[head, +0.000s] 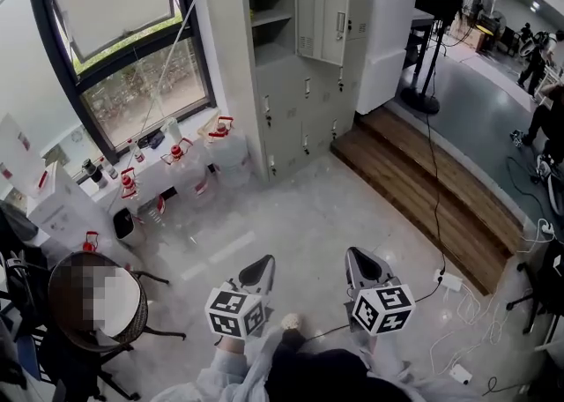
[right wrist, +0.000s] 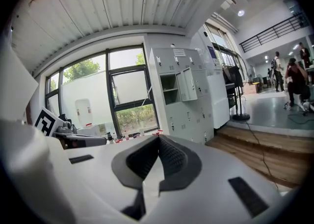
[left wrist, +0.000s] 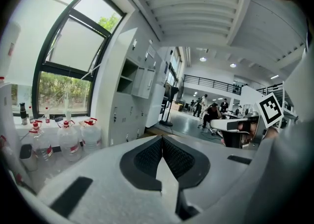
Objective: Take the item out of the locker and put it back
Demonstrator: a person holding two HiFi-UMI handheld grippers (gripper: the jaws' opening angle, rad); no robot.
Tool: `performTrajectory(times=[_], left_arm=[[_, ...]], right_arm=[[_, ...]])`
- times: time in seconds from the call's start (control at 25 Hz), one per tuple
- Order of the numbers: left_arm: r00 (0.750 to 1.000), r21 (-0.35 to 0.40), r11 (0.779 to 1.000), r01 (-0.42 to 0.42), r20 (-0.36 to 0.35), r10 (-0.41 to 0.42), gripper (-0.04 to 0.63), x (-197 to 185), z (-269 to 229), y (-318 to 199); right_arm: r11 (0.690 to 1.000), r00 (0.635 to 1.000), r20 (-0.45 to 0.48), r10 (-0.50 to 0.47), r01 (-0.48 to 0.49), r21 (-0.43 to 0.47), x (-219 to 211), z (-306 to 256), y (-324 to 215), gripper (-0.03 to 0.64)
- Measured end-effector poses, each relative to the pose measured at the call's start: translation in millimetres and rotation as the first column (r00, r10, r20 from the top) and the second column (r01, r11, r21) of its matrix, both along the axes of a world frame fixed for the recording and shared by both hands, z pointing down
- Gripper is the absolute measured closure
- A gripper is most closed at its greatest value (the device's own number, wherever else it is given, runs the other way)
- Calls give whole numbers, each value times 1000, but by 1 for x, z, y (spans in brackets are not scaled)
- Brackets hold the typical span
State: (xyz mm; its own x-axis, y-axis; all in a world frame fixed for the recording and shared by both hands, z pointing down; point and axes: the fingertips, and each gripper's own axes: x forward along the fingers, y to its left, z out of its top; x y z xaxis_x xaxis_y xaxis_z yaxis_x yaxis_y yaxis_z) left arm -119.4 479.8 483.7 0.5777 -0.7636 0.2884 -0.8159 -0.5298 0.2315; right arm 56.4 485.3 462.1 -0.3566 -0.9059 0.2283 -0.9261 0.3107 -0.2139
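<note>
Pressed flat together at the left tongs (left wrist: 162, 142): two black pads with a fine ribbed grain, set in smooth white plastic shells, meeting along one seam with nothing pinched. Likewise at the right tongs (right wrist: 158, 140): dark ribbed pads closed tip to tip, empty. In the head view, left tongs (head: 263, 264) and right tongs (head: 354, 259) held low and side by side above the floor, each backed by a white cube with black square markers, both pointing toward the locker.

Underneath, a pale grey marbled floor (head: 326, 206), smooth and slightly glossy. Just right of the right tongs on that floor, a small white boxy power strip (head: 449, 282) with thin white cables looping away. Beyond it, a long brown wooden step (head: 441, 189), planks running lengthwise.

Well ahead, against the wall, the tall grey sheet-metal locker (head: 304, 96): a grid of flat doors with small handles, one upper compartment (head: 271, 21) standing open, a pale door panel (head: 322, 8) swung out at its right. Item itself too small to make out in any view.

Left of the locker, below a black-framed window (head: 115, 48), a row of clear rounded plastic water jugs (head: 227, 146) with red caps and handles. At lower left, a dark round-backed chair (head: 60, 303) on thin black legs.
</note>
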Motion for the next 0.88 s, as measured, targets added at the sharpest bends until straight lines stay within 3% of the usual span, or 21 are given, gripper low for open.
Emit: performTrajectory(times=[0.4, 0.6, 0.8, 0.88], left_arm=[[999, 31, 999, -37, 7, 37, 588, -12, -11, -86], [998, 37, 998, -56, 12, 55, 588, -20, -8, -116], [998, 33, 998, -62, 9, 62, 588, -29, -6, -130], [998, 26, 998, -65, 9, 65, 587, -32, -6, -129]], right_arm=[[998, 999, -12, 53, -53, 25, -7, -7, -84, 612], [998, 998, -7, 55, -54, 18, -18, -1, -112, 534], [999, 999, 19, 36, -36, 13, -32, 0, -125, 319], [1000, 999, 34, 23, -23, 12, -39, 0, -126, 168]])
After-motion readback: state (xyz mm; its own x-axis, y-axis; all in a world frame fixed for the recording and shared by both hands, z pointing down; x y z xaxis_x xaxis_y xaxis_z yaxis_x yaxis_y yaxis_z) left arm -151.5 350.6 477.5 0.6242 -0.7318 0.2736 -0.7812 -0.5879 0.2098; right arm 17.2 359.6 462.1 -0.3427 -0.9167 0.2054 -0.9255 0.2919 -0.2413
